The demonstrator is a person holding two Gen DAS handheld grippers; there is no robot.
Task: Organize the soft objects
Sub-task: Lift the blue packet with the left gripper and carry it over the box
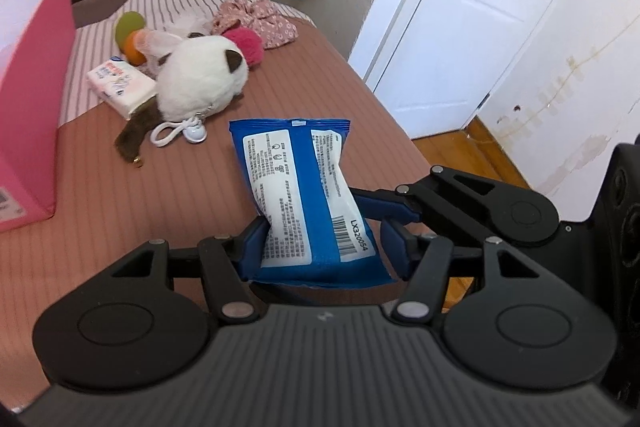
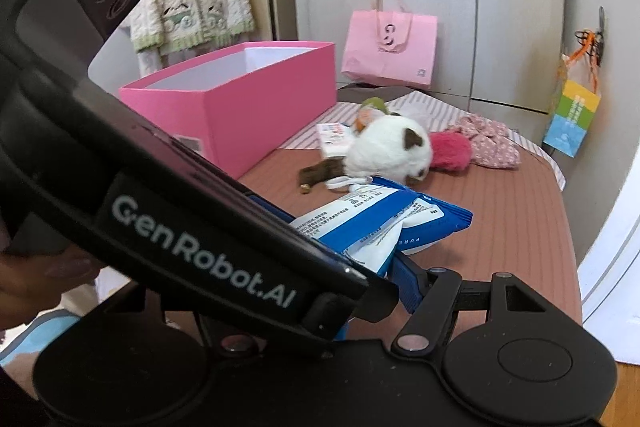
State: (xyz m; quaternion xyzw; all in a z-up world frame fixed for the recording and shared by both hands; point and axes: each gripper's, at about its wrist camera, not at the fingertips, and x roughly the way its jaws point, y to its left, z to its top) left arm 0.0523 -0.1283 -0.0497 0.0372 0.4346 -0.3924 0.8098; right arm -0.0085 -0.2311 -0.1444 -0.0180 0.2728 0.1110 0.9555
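Brown ribbed bedding covers the bed [image 1: 120, 187], with white wardrobe doors and a door behind. At the left stands the open pink box [image 1: 28, 75], probably the bin meant for the soft things, its mouth up and ready. Beside it lie a small tissue pack [image 1: 120, 83] and a white plush toy [image 1: 204, 79], then a pink pompom [image 1: 246, 43] and a floral cloth [image 1: 264, 21], all bunched together and not yet sorted. Nearer, the blue wipes pack [image 1: 304, 195] hangs clear of the bed, dented at its waist because the left tool [image 1: 320, 243] is pinching it by its lower end. The right tool [image 2: 384, 279] comes in from the right; its blue pad [image 1: 376, 205] sits against the pack's edge, but whether it presses there I cannot tell. Judging by this, the pack is headed for the box.
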